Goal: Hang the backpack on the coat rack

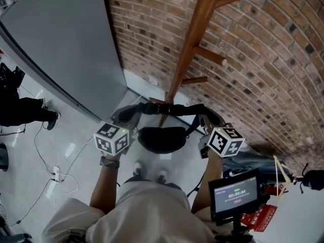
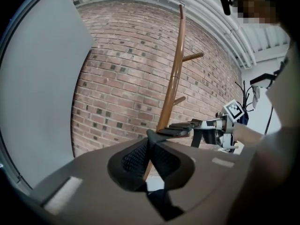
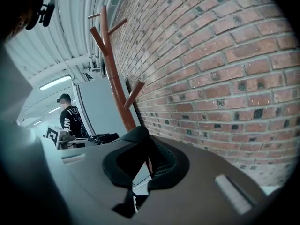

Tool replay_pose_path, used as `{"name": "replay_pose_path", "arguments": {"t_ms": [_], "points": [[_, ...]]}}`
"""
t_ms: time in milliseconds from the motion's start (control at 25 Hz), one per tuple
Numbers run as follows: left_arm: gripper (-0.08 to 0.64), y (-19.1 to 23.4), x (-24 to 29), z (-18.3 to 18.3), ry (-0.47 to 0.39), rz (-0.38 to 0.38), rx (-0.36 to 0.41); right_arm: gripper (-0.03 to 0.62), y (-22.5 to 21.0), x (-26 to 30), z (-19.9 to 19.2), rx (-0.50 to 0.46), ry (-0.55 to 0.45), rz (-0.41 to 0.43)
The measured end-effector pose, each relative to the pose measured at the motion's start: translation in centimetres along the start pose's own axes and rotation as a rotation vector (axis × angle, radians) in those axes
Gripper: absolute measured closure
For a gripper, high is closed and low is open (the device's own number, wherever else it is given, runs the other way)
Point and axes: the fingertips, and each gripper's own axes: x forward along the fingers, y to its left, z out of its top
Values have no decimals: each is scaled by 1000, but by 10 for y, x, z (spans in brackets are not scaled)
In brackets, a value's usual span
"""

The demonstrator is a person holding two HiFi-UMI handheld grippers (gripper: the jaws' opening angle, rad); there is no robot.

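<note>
A black backpack (image 1: 162, 138) hangs between my two grippers, in front of the wooden coat rack (image 1: 195, 39). Its top strap (image 1: 169, 108) stretches level from one gripper to the other. My left gripper (image 1: 126, 117) is shut on the strap's left end and my right gripper (image 1: 207, 120) on its right end. In the left gripper view the shut gripper (image 2: 152, 139) holds the strap (image 2: 180, 127), which runs over to the right gripper (image 2: 220, 125), with the rack (image 2: 173, 78) behind. The right gripper view shows its gripper (image 3: 140, 136) shut, the strap (image 3: 101, 138) leading left and the rack (image 3: 112, 64) against the wall.
A brick wall (image 1: 263, 59) stands behind the rack and a grey panel (image 1: 61, 44) to its left. Cables (image 1: 55, 173) lie on the white floor. A person in black (image 1: 20, 110) is at the left edge. A small screen (image 1: 235, 194) and a grey bag (image 1: 250, 161) are at the lower right.
</note>
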Motion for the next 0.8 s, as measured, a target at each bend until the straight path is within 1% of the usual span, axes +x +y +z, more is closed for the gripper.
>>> {"name": "replay_pose_path", "arguments": {"t_ms": [440, 600, 800], "points": [[555, 7, 17, -27, 62, 2, -34, 588, -20, 18, -21, 56, 53, -16], [555, 6, 17, -36, 81, -5, -47, 588, -21, 22, -31, 65, 68, -2], [555, -1, 16, -55, 113, -15, -71, 588, -22, 27, -50, 103, 96, 22]]}}
